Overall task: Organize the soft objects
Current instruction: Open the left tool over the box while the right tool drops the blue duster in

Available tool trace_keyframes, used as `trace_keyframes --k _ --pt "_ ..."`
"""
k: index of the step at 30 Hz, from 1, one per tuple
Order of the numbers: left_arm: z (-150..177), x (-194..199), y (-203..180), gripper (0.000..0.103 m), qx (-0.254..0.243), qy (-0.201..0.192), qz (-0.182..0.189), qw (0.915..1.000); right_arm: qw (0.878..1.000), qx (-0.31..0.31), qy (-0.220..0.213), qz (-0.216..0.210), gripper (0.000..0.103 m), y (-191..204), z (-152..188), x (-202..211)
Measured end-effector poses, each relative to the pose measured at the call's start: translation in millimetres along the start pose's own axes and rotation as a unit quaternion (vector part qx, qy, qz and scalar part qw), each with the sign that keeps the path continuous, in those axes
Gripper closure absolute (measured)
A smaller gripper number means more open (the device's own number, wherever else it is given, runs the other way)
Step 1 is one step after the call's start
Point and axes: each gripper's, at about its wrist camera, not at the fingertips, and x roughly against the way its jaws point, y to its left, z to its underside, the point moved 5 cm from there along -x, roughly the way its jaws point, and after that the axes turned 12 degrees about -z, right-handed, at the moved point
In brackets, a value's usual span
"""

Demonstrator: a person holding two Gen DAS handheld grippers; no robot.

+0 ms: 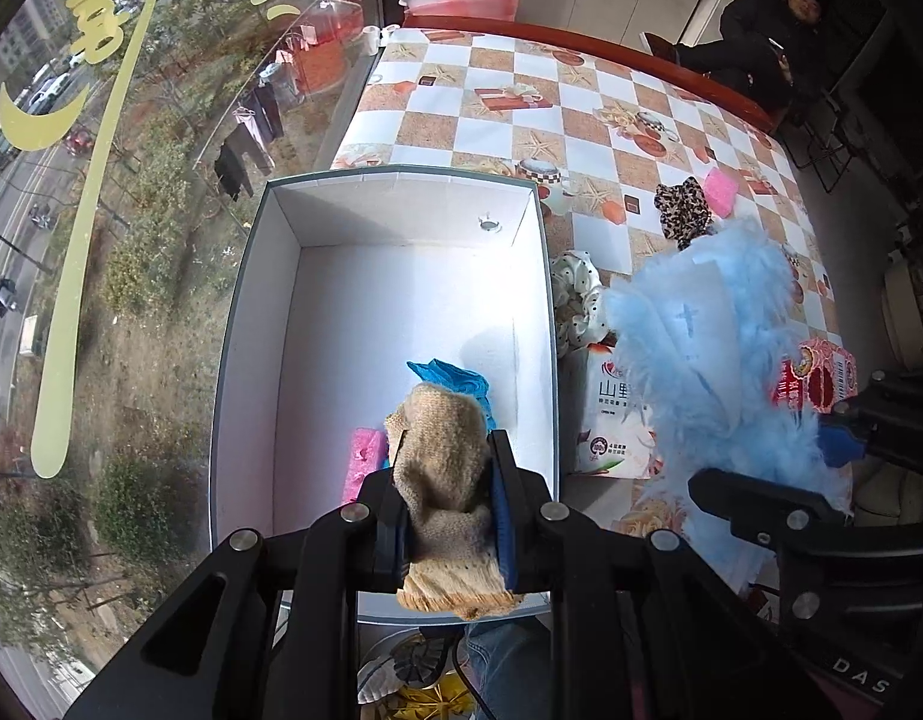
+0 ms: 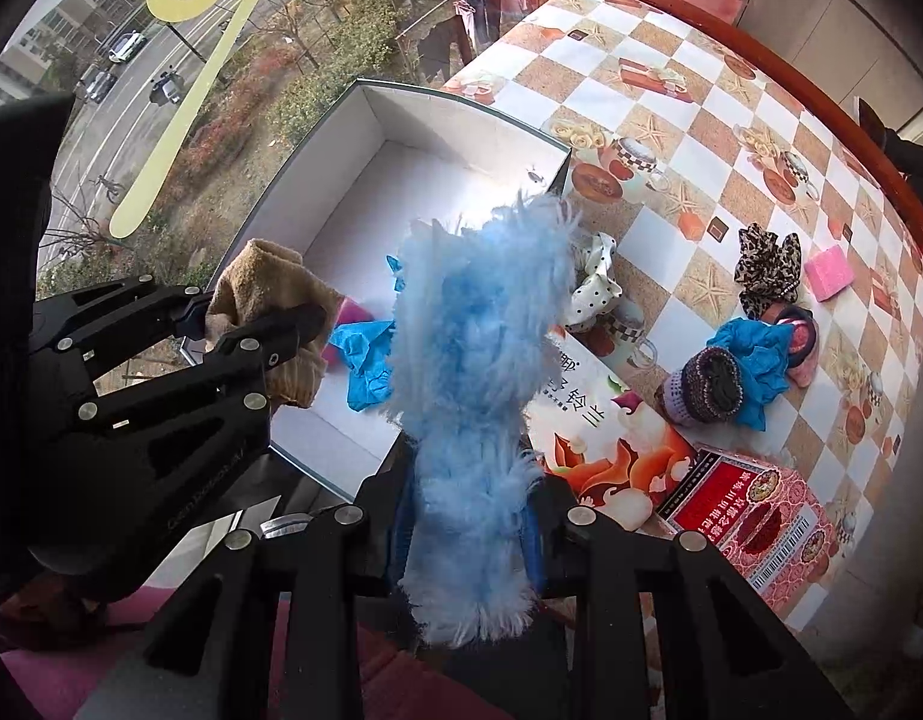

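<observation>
My left gripper (image 1: 446, 480) is shut on a tan knitted sock (image 1: 443, 456), hanging over the near end of an open white box (image 1: 401, 276). Inside the box lie a blue crumpled cloth (image 1: 455, 375) and a pink piece (image 1: 362, 462). My right gripper (image 2: 470, 480) is shut on a fluffy light-blue piece (image 2: 473, 324), held above the box's right edge. The right wrist view shows the left gripper (image 2: 251, 324) with the tan sock (image 2: 263, 294) at the left, over the white box (image 2: 365, 198).
On the checkered tablecloth (image 2: 701, 138) lie a leopard scrunchie (image 2: 767, 267), a pink sponge (image 2: 828, 272), a polka-dot cloth (image 2: 596, 285), a dark knitted piece (image 2: 704, 384) with blue cloth (image 2: 752, 360), a printed bag (image 2: 599, 438) and a red carton (image 2: 755, 516). A person (image 1: 767, 36) sits at the far right. A window lies left.
</observation>
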Motion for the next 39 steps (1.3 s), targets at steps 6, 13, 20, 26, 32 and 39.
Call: trace_keyframes --k 6,13,20,26,32,39 --pt "1 -2 6 0.080 0.008 0.002 -0.003 1.0000 1.000 0.009 0.001 0.000 0.072 3 -4 -2" --pt "0 -5 12 0.080 0.018 0.006 -0.009 0.9998 1.000 0.023 -0.005 -0.004 0.072 12 -15 -1" --pt "1 -10 22 0.080 0.036 0.013 -0.018 0.9991 0.999 0.031 -0.010 -0.006 0.072 17 -28 -2" --pt "2 -13 27 0.080 0.044 0.016 -0.023 0.9986 0.999 0.034 -0.017 -0.007 0.072 20 -44 -1" --pt "3 -16 29 0.080 0.047 0.021 -0.024 0.9984 0.999 0.041 -0.021 -0.008 0.072 24 -56 -2" --pt "3 -22 31 0.080 0.052 0.029 -0.027 0.9979 0.999 0.044 -0.024 -0.009 0.072 26 -66 -4"
